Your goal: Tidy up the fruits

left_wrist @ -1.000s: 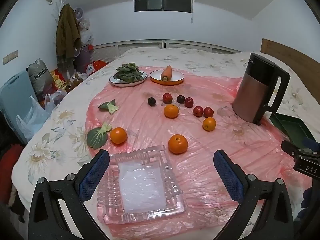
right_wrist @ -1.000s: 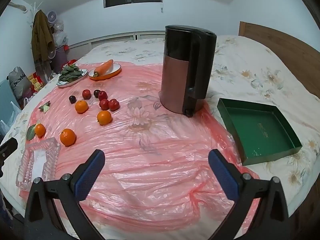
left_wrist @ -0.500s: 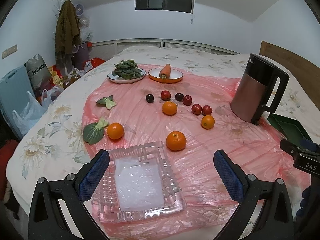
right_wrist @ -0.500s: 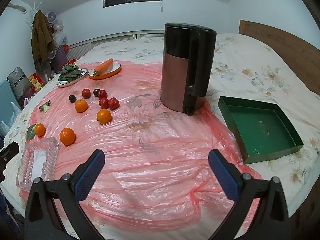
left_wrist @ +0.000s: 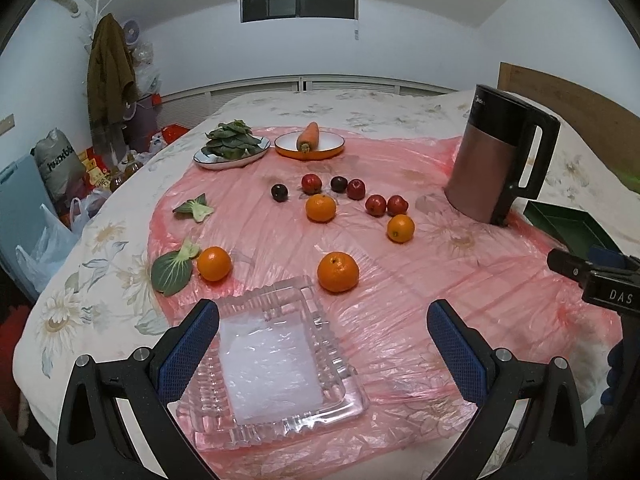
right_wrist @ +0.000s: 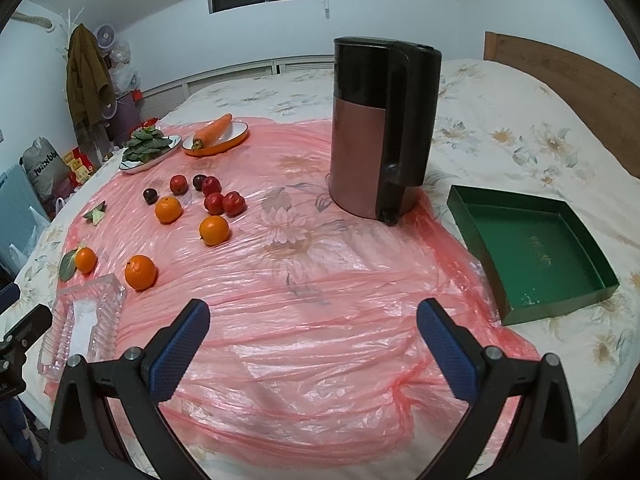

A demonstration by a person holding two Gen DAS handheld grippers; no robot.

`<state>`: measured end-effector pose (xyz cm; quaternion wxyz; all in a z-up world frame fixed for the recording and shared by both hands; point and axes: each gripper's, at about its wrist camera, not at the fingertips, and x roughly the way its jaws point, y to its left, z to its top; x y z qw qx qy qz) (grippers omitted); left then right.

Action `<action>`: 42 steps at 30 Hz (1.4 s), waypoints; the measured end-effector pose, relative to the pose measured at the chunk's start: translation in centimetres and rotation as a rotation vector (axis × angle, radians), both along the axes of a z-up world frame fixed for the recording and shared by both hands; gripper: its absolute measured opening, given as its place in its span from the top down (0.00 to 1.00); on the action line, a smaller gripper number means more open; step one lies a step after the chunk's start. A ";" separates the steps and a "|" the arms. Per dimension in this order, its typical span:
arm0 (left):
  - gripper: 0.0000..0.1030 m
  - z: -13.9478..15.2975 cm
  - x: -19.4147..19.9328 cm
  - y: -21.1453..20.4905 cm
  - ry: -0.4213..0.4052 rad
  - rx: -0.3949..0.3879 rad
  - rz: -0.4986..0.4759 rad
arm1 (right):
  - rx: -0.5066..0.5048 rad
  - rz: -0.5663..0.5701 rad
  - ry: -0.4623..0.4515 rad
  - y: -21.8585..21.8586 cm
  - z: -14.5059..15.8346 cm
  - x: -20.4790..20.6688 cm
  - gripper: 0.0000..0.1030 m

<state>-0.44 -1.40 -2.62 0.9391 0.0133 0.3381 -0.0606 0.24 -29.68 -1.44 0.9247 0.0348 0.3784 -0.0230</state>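
The left gripper (left_wrist: 322,344) hangs wide open and empty over the clear glass dish (left_wrist: 276,360), probably because that dish is meant to receive the fruit. The nearest orange (left_wrist: 338,272) lies just beyond its far rim on the pink plastic sheet (left_wrist: 400,280), the rest well apart. The right gripper (right_wrist: 312,340), also spread and empty, faces bare sheet near the kettle (right_wrist: 380,128).

Left wrist view looked forward and down from low over the bed's near edge, a glass tray (left_wrist: 276,356) close between its fingers. Right wrist view faced likewise, bare pink sheet (right_wrist: 304,312) between its fingers. Both shared the kettle (left_wrist: 496,160) and scattered fruit beyond the fingertips.
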 end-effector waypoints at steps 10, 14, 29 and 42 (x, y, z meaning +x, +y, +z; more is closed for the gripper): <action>0.01 -0.2 0.9 1.8 0.047 -0.036 0.034 | 0.024 0.022 0.005 0.1 -0.5 0.2 0.00; 0.01 -0.6 1.2 2.6 0.075 -0.044 0.042 | 0.030 0.034 0.009 0.4 -0.8 0.4 0.00; 0.01 -1.9 2.4 4.6 0.135 -0.043 0.068 | 0.052 0.057 0.036 1.0 -2.5 1.2 0.00; 0.01 -2.3 3.1 4.9 0.141 -0.037 0.068 | 0.065 0.068 0.047 1.5 -3.3 2.2 0.00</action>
